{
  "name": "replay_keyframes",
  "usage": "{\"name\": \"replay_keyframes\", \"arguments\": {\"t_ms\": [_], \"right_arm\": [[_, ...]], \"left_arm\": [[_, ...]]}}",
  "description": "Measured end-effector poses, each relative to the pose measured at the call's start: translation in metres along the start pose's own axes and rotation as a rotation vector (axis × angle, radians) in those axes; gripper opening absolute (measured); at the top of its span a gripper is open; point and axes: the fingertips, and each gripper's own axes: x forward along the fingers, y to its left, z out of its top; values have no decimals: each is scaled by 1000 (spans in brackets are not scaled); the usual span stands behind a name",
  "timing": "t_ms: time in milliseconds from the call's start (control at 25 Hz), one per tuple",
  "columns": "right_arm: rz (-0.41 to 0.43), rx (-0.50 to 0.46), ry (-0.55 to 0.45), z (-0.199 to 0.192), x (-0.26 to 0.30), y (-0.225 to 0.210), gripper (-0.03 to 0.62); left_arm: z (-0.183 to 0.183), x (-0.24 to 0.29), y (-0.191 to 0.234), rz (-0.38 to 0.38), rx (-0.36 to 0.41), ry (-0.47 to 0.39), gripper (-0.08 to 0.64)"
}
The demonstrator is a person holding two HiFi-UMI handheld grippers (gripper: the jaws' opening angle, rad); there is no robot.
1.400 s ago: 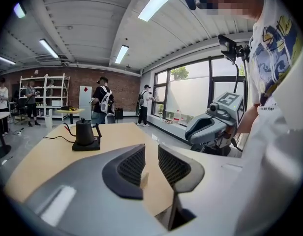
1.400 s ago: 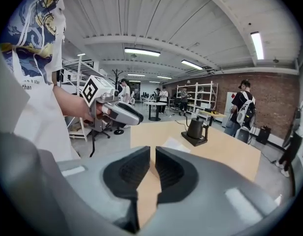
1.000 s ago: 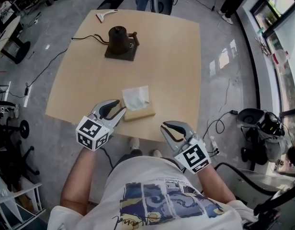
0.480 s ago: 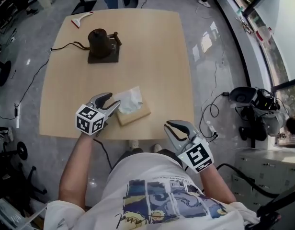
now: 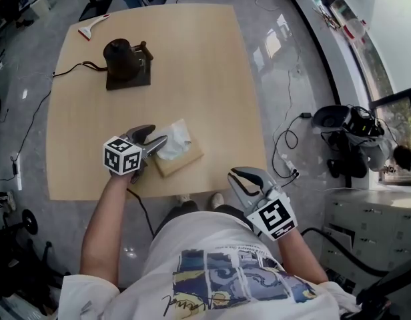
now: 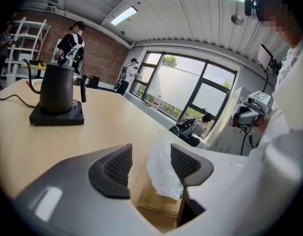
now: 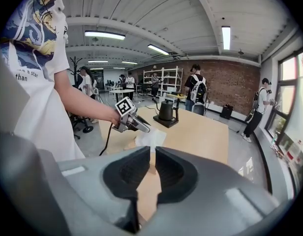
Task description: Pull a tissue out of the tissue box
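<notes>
Tissue [image 5: 173,141]: crumpled white tuft standing up out of the tissue box [image 5: 185,160]. Box flat on the table [image 5: 205,65], near the front edge, a bit left of centre, skewed to the table edges.

Left gripper [image 5: 155,141]: right at the tuft, coming in from the box's left side, pointing slightly down. Jaws wide apart, just been opening. Tissue between the pads in the left gripper view, close against the right-hand pad, clear gap to the other. Not clamped; actual contact with that pad not readable.

Right gripper [image 5: 240,179]: off the table, just past the front edge toward the right corner, well apart from the box. Jaws closed down to a thin slit, nothing between them. Aimed at the tissue and the left gripper in the right gripper view.

Further out: black kettle [image 5: 120,55] upright on its dark base, far left part of the table, well apart from the box. Cable [image 5: 65,72] from the base off the left edge down to the floor. White tool [image 5: 93,25] at the far left corner. Several people standing by the brick wall in the background.
</notes>
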Motion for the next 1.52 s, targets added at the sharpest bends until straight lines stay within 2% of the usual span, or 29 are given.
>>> {"name": "replay_keyframes", "arguments": {"t_ms": [320, 520, 640, 960, 1120, 1520], "right_arm": [[-10, 17, 10, -6, 3, -6, 23], [-5, 24, 13, -10, 0, -6, 23], [2, 23, 9, -10, 3, -6, 23], [21, 9, -12, -14, -7, -6, 23], [35, -4, -23, -18, -15, -9, 23], [113, -56, -52, -22, -39, -17, 23]], "left_arm": [[-8, 21, -11, -100, 5, 59, 187], [-3, 22, -18, -79, 47, 49, 55], [0, 20, -18, -67, 67, 43, 15], [8, 13, -33, -18, 116, 14, 6], [18, 9, -48, 14, 173, 3, 6], [43, -10, -85, 139, 267, -49, 6]]}}
